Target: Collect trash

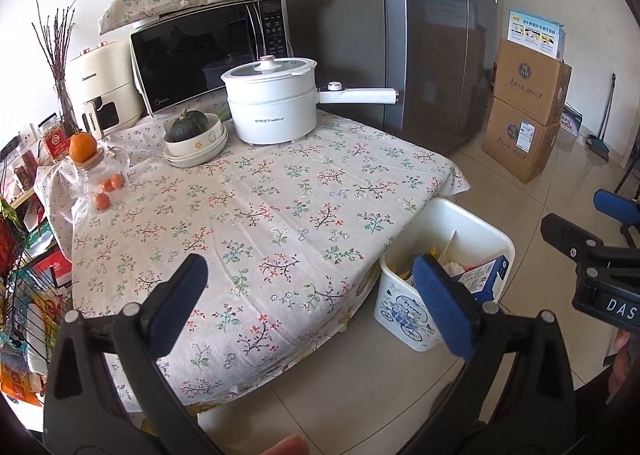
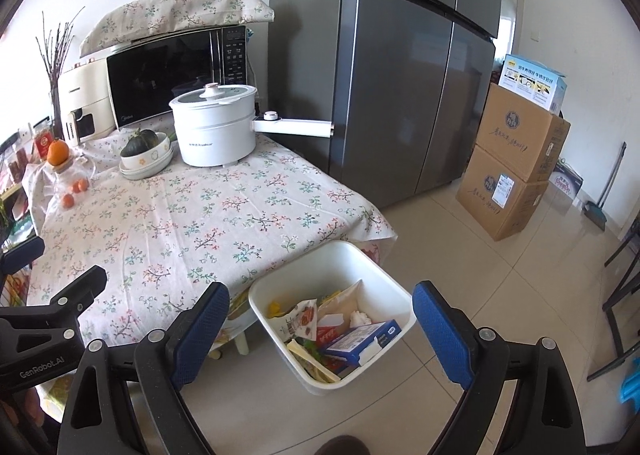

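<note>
Left gripper (image 1: 308, 287): black plastic frame, blue textured pads (image 1: 444, 307), silver round screw heads at the finger pivots. Right gripper (image 2: 320, 329): same black frame, blue dimpled pads (image 2: 442, 329), silver screws. White lettering "GenRobot.AI" and "DAS" is seen on the black bodies.

The near and middle stretch of the flowered tablecloth (image 1: 280, 215) lies bare, giving open passage across the table. Its far end is crowded by the white electric pot (image 1: 276, 103), whose long handle juts toward the refrigerator (image 1: 436, 55), the stacked bowls (image 1: 196, 143) and the microwave (image 1: 208, 51). The white trash bin (image 2: 332, 311) stands on the floor against the table corner, its top open, with clear tile beyond toward the cardboard boxes (image 2: 516, 159).
</note>
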